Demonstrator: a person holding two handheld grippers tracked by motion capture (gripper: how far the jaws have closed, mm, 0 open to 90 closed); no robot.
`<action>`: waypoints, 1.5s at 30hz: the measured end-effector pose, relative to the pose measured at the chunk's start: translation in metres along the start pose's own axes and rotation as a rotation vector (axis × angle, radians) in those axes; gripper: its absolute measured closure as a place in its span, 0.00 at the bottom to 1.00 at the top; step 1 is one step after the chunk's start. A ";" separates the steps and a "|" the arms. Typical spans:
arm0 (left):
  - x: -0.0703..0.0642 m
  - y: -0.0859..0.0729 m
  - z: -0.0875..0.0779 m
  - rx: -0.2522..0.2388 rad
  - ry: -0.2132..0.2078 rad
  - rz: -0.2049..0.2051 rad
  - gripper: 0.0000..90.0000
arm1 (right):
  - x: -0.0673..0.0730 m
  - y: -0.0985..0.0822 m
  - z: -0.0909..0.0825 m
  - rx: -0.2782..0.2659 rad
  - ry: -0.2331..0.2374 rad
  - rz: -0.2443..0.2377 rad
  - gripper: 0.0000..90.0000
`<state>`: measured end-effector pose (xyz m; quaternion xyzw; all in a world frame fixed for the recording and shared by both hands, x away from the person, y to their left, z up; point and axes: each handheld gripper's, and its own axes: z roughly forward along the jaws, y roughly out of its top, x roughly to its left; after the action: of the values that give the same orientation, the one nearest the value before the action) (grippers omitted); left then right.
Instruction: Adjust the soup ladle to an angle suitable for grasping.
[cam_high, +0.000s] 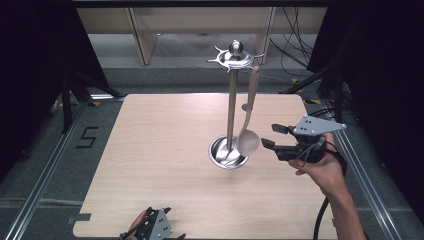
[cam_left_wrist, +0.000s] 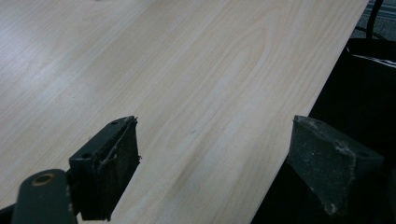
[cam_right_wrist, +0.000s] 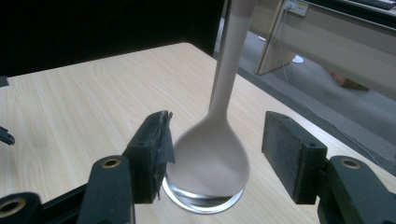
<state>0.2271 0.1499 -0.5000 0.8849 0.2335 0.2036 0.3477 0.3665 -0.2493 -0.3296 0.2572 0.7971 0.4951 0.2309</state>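
A steel utensil stand (cam_high: 231, 100) rises from a round dish base (cam_high: 220, 152) near the middle of the wooden table (cam_high: 165, 150). A pale ladle-like spoon (cam_high: 248, 141) hangs from the stand's top rack, its bowl just above the base. My right gripper (cam_high: 270, 135) is held level just right of the bowl, open. In the right gripper view the spoon bowl (cam_right_wrist: 210, 158) shows between the two pads (cam_right_wrist: 156, 140) without touching them, and the base rim (cam_right_wrist: 205, 203) lies below. My left gripper (cam_high: 173, 222) rests at the table's near edge, open and empty (cam_left_wrist: 212, 123).
The table's near edge (cam_left_wrist: 299, 107) runs between the left gripper's jaws, with dark floor beyond it. Cables (cam_high: 295, 40) and wooden furniture legs (cam_high: 142, 40) lie behind the table. Metal rails (cam_high: 40, 175) flank it on both sides.
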 end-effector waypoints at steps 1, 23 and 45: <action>0.000 0.000 0.000 0.000 0.000 0.000 0.17 | 0.001 -0.001 -0.001 0.006 0.001 0.002 0.47; -0.001 0.001 -0.001 -0.003 -0.004 0.003 0.17 | 0.008 -0.014 -0.001 -0.001 -0.013 0.008 0.42; -0.001 0.004 0.000 0.001 -0.001 0.010 0.17 | 0.009 -0.052 -0.003 0.074 0.002 0.055 0.39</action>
<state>0.2272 0.1465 -0.4977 0.8864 0.2292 0.2048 0.3461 0.3488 -0.2651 -0.3770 0.2868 0.8078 0.4717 0.2066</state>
